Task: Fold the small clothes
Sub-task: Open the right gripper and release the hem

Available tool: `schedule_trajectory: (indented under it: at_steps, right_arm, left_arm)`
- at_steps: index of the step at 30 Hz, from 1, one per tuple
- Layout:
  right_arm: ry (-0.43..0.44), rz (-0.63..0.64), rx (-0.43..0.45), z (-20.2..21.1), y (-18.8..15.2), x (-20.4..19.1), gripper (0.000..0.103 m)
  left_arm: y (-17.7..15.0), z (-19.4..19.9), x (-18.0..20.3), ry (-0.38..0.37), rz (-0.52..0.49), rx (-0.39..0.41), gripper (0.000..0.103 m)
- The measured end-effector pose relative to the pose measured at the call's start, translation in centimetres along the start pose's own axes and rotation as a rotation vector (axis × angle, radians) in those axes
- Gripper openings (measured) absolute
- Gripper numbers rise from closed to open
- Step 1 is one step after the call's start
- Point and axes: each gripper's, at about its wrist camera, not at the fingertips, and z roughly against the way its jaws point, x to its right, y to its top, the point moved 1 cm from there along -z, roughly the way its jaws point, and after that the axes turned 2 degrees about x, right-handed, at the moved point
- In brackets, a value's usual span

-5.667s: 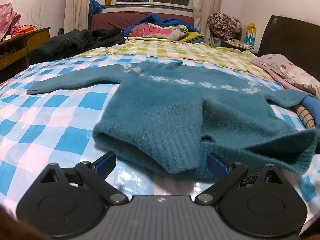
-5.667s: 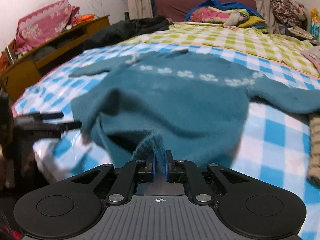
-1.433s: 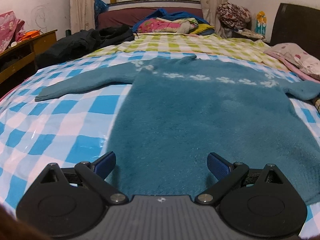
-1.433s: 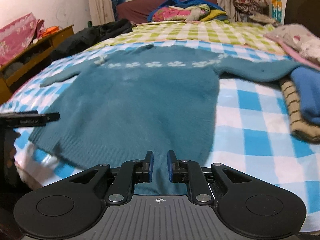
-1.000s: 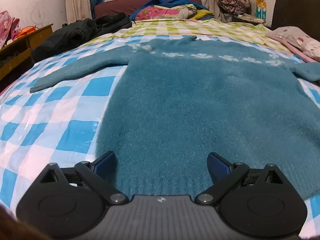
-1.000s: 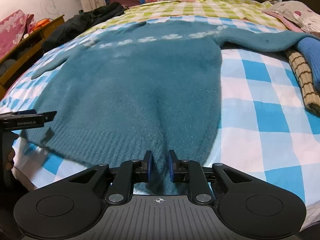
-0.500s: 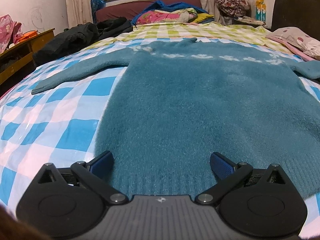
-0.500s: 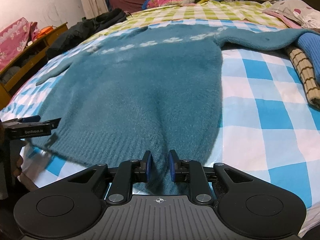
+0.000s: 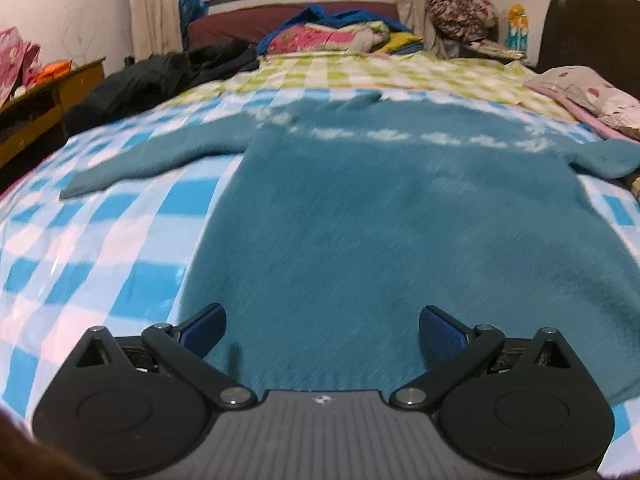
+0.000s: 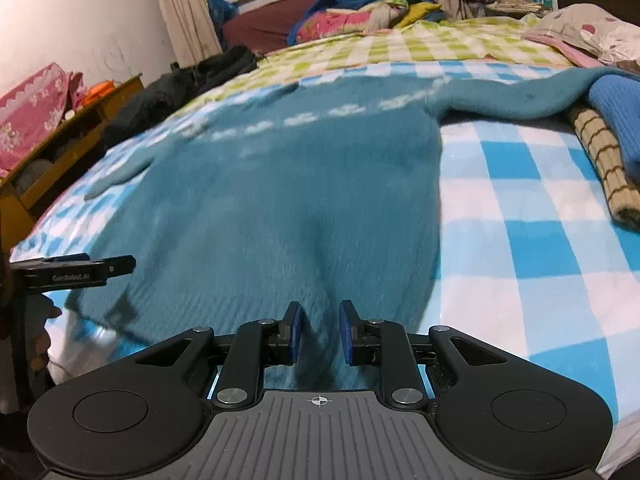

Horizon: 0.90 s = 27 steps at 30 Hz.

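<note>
1. Teal sweater [image 9: 360, 216]: fuzzy knit with a band of white flower motifs across the chest. Lies flat, spread out on the bed, hem toward the near edge, neck toward the window. 1 sleeve [image 9: 160, 158] stretches out to the left over the cover; the other sleeve [image 10: 516, 94] runs right, and its end lies against the pile of folded clothes.

2. Left claw [image 9: 320, 330]: jaws spread wide, blue pads [image 9: 440, 330] apart, nothing between them pressed. It hangs over the sweater's hem near the left corner.

3. Right claw [image 10: 319, 332]: jaws narrow with a small gap, just parting. A raised pinch of the sweater's hem stands between the pads [image 10: 295, 332]; whether the pads press it cannot be told for sure, though a slit of space shows at each side.

4. Bed cover [image 10: 520, 240]: glossy blue-and-white check, under the sweater. Beyond it, a green-and-white check sheet [image 9: 380, 70].

5. Folded clothes [image 10: 608, 120]: a bright blue knit on a tan striped one, at the right edge of the bed.

6. Dark jacket [image 9: 152, 80]: heaped at the far left of the bed.

7. Wooden cabinet [image 10: 60, 148]: left of the bed, pink items on top.

8. Pillow [image 9: 588, 90]: floral, far right.
</note>
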Motion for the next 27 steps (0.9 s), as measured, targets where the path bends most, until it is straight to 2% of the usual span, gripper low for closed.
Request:
schedule_trajectory:
  at_steps: [7, 14, 27]
  right_arm:
    - [-0.012, -0.008, -0.035, -1.1, -0.6, 0.1, 0.024]
    - [0.016, -0.021, -0.004, -0.5, 0.5, 0.6, 0.024]
    - [-0.005, -0.050, 0.023, -1.7, 2.5, 1.8, 0.024]
  left_arm:
    - [0.5, -1.0, 2.1, -0.027, -0.071, -0.030, 0.103]
    - [1.0, -0.9, 4.3, -0.068, -0.097, -0.016, 0.103]
    - [3.1, -2.9, 8.2, -0.150, -0.176, -0.018, 0.103]
